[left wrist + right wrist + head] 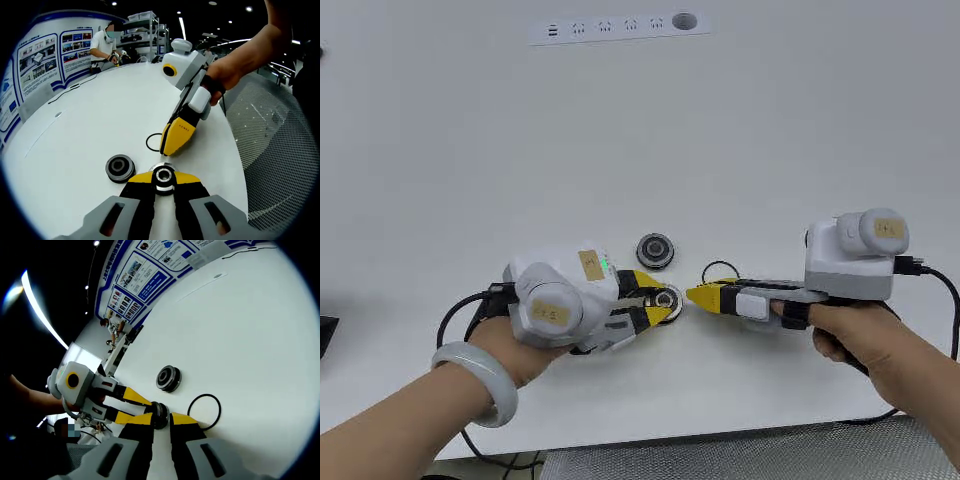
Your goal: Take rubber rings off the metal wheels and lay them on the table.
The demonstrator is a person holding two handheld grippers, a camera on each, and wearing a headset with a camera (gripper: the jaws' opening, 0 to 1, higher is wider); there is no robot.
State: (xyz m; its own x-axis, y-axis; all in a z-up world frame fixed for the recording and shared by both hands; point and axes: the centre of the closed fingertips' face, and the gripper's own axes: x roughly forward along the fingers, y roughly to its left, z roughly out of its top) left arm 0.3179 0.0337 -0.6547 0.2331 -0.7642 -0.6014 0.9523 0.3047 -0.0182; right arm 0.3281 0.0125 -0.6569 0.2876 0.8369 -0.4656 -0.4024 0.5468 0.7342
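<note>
My left gripper [665, 300] [164, 175] is shut on a small metal wheel [668, 298] [164, 176] [159, 415], whose rim looks like bare metal. My right gripper [692, 294] [167, 418] is shut, its yellow tip a short way right of that wheel and pointing at it. A thin black rubber ring [720, 269] [148, 142] [218, 407] lies flat on the white table [620, 150], just behind the right gripper's tip. A second wheel [655, 250] [120, 167] [167, 378], dark around its rim, lies on the table behind the left gripper.
A white power strip [620, 25] sits at the table's far edge. Black cables [455, 315] trail from both grippers near the front edge. A person [104, 42] stands far behind the table, by a wall of posters [40, 57].
</note>
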